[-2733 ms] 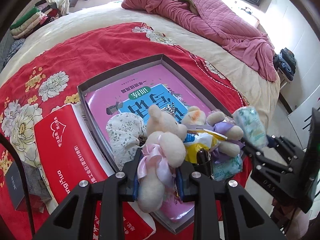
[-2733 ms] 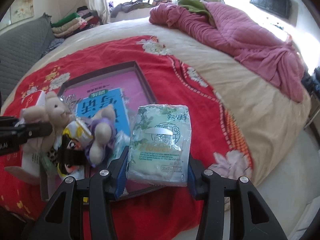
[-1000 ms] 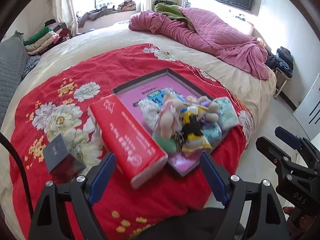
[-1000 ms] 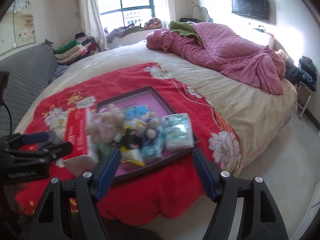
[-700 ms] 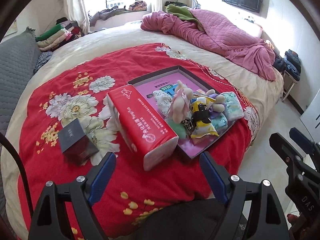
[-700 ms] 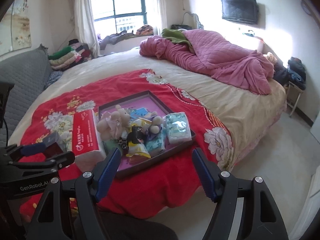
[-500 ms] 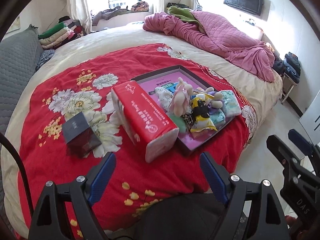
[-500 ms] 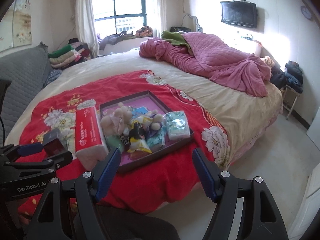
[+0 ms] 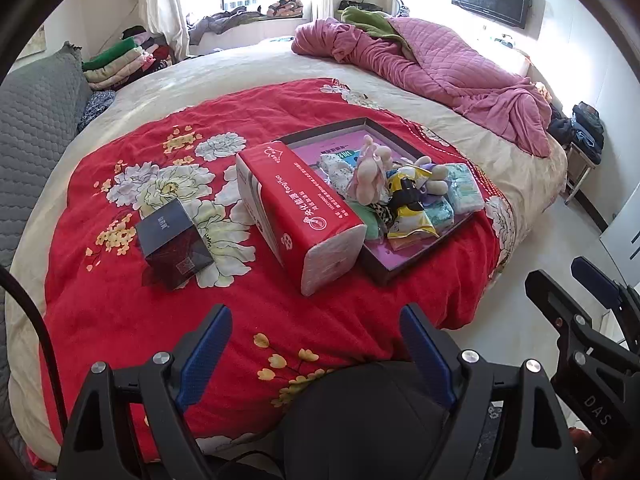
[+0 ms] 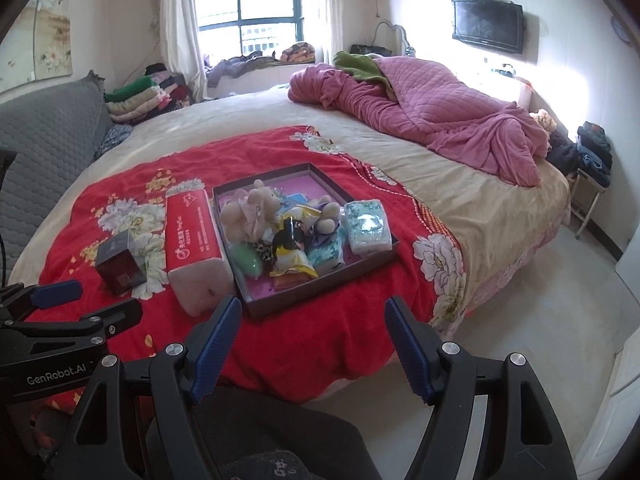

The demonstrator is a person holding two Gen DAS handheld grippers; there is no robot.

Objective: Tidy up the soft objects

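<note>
While both grippers hang back off the foot of the bed, the soft objects sit gathered in the shallow dark tray (image 10: 276, 307) on the red floral blanket (image 10: 328, 340), well ahead of either set of fingers. Left gripper (image 9: 316, 354): jaws spread wide, nothing between the blue pads, only blanket and a dark rounded shape below. Right gripper (image 10: 312, 344): jaws likewise spread, empty; the tray's near corner lies just beyond the gap between its fingertips, apart from them.

Tray contents, seen from the right wrist: pink plush toy (image 10: 250, 210) at the far left, lying on its side; purple plush (image 10: 326, 216) right of it; yellow packet with a dark cartoon figure (image 10: 290, 254) in the middle; green soft piece (image 10: 248, 260) at the near left; teal-patterned packet (image 10: 326, 252); pale tissue pack (image 10: 367, 227) along the right wall. Items touch and overlap one another.

Outside the tray: red tissue package (image 10: 194, 240) lies just beside its left wall, lengthwise. Small dark box (image 10: 119, 262) rests further left on the blanket, apart from the package. Pink quilt (image 10: 432, 116) bunched at the far side of the bed.
</note>
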